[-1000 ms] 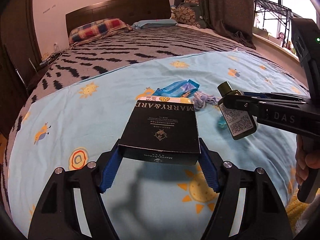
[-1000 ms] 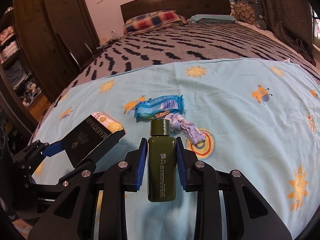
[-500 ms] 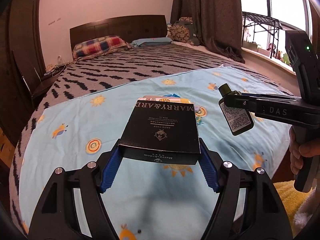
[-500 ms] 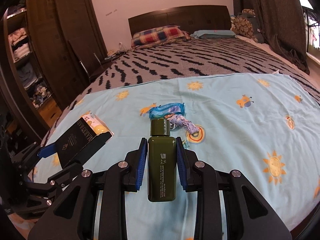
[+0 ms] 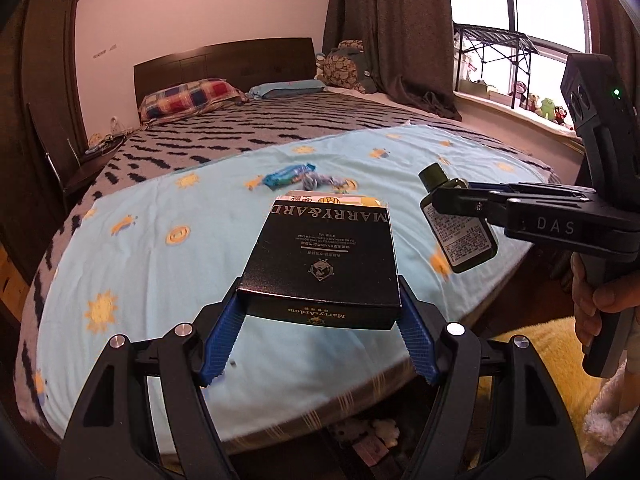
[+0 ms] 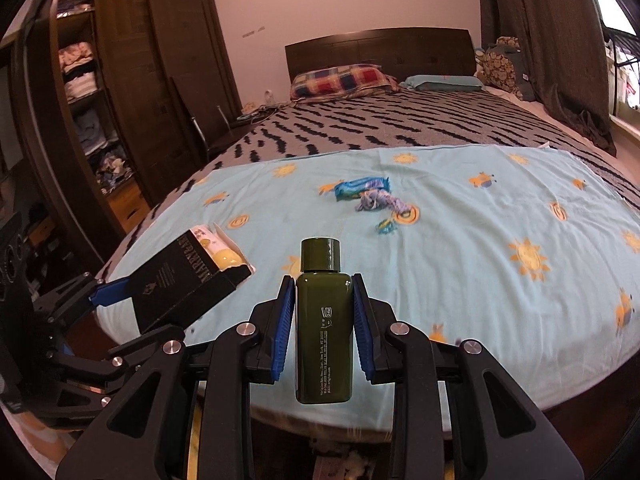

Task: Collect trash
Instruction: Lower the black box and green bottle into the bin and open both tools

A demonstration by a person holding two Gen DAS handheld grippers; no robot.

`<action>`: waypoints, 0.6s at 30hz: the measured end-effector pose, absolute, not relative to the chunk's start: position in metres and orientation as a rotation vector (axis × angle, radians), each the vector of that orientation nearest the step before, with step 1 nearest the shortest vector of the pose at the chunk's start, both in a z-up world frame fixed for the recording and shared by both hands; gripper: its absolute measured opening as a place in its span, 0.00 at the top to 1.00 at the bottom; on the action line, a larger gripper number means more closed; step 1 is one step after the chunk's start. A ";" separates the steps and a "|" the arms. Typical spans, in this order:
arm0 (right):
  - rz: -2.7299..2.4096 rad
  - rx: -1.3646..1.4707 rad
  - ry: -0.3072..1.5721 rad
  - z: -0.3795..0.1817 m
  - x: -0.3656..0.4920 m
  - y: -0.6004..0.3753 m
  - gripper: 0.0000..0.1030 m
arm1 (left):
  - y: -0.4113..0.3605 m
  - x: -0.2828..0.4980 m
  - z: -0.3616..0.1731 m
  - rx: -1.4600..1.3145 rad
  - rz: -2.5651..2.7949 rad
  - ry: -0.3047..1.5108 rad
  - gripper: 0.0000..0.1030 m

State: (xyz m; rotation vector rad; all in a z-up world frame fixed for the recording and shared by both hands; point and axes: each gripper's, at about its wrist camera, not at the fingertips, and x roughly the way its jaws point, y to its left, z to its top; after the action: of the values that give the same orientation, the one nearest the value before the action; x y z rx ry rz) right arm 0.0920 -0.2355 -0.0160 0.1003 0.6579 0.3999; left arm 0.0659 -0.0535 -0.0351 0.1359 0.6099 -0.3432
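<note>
Left hand-held gripper (image 5: pixel 320 344) clamps black box (image 5: pixel 324 256); right hand-held gripper (image 6: pixel 323 320) clamps green bottle (image 6: pixel 324 328).

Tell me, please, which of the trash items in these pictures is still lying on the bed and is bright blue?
The blue wrapper, lying flat on the sheet beside a crumpled scrap. The box and bottle are each held in a claw.

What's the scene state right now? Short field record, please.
left gripper: shut on black box, held off the bed
right gripper: shut on green bottle, cap pointing away
left on bed: blue wrapper, crumpled scrap touching it, small teal bit nearer
surface: light blue sheet with sun prints
box contents: yellow item showing at the far open end
</note>
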 end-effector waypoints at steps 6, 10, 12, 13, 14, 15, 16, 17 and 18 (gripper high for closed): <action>0.399 0.099 0.701 -0.046 0.059 -0.237 0.72 | -0.056 0.028 -0.070 0.138 -0.350 0.667 0.34; 0.388 0.104 0.763 -0.076 0.043 -0.239 0.72 | -0.057 0.010 -0.097 0.132 -0.365 0.729 0.34; 0.385 0.119 0.796 -0.091 0.036 -0.241 0.72 | -0.057 0.003 -0.107 0.132 -0.371 0.757 0.34; 0.384 0.129 0.817 -0.100 0.033 -0.242 0.72 | -0.057 0.000 -0.113 0.132 -0.374 0.774 0.34; 0.383 0.134 0.829 -0.105 0.029 -0.243 0.72 | -0.058 -0.002 -0.120 0.130 -0.377 0.794 0.34; 0.380 0.138 0.845 -0.112 0.027 -0.243 0.72 | -0.058 -0.003 -0.126 0.129 -0.380 0.810 0.34; 0.377 0.140 0.857 -0.118 0.025 -0.244 0.72 | -0.058 -0.004 -0.134 0.127 -0.384 0.830 0.34; 0.374 0.139 0.866 -0.122 0.023 -0.244 0.72 | -0.058 -0.006 -0.138 0.125 -0.384 0.842 0.34; 0.371 0.137 0.877 -0.127 0.021 -0.244 0.72 | -0.058 -0.007 -0.144 0.123 -0.384 0.858 0.34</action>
State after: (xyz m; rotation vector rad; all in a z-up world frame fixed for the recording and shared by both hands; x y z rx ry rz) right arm 0.0212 -0.2443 -0.1272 0.1369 0.8772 0.3706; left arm -0.0067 -0.0580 -0.1444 0.1228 0.8576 -0.3841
